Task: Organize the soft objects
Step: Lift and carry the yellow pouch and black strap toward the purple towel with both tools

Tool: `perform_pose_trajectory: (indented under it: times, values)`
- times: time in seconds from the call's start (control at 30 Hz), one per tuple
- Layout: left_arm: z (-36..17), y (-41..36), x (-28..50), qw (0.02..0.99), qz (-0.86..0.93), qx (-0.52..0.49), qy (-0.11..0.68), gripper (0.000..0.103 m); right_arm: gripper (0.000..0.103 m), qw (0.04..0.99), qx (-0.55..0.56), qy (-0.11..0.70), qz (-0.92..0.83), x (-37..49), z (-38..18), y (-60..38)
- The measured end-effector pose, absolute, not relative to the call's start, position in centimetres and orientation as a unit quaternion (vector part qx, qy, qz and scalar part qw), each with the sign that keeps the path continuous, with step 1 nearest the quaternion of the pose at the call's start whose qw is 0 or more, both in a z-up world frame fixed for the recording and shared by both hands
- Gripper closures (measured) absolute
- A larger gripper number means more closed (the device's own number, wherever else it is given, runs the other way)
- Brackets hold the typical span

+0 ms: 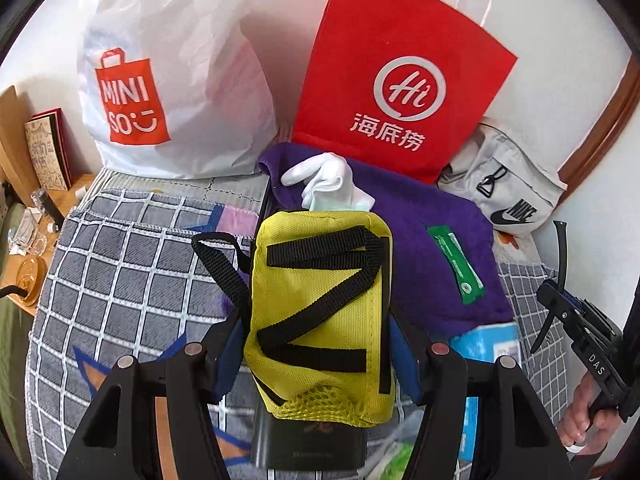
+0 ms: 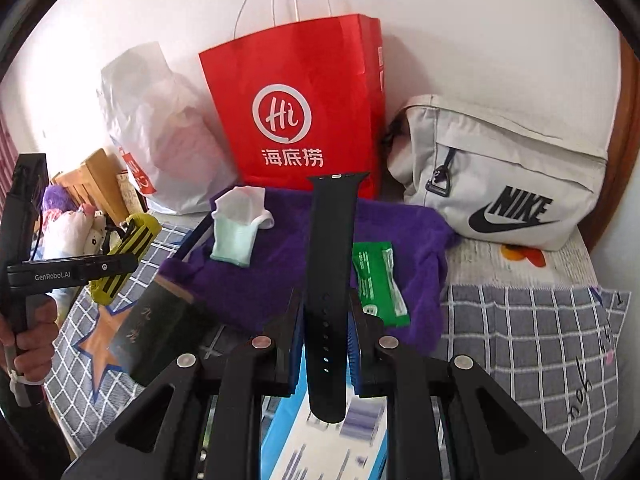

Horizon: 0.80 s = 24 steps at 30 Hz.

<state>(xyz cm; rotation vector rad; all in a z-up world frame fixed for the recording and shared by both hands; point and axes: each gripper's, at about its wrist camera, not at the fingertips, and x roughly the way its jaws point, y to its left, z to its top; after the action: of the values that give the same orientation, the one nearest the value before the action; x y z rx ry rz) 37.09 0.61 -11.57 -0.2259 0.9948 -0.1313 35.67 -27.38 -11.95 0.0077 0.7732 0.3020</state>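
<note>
My left gripper (image 1: 320, 336) is shut on a yellow pouch with black straps (image 1: 320, 312) and holds it above the checked bedspread; the pouch also shows at the left of the right wrist view (image 2: 120, 256). My right gripper (image 2: 326, 320) is shut on a dark watch strap (image 2: 332, 264), held upright above the bed. Behind both lies a purple towel (image 1: 432, 240) (image 2: 280, 272). On it rest a white and pale green sock (image 1: 328, 184) (image 2: 236, 228) and a green packet (image 1: 456, 264) (image 2: 380, 284).
A red paper bag (image 2: 304, 108), a white Miniso plastic bag (image 1: 168, 80) and a grey Nike bag (image 2: 504, 184) stand against the wall. A blue box (image 2: 320, 432) and a dark box (image 2: 160, 332) lie on the checked bedspread (image 2: 520, 340). A wooden side table (image 1: 36, 240) is at left.
</note>
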Motion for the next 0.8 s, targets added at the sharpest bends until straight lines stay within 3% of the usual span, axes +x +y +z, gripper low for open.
perform_pose_trajectory:
  times: [0.8]
  values:
    - [-16.6, -1.9, 45.9, 0.840, -0.052, -0.107, 0.529, 0.042, 0.084, 0.870, -0.007, 0.456, 0.186, 45.6, -18.9, -26.4]
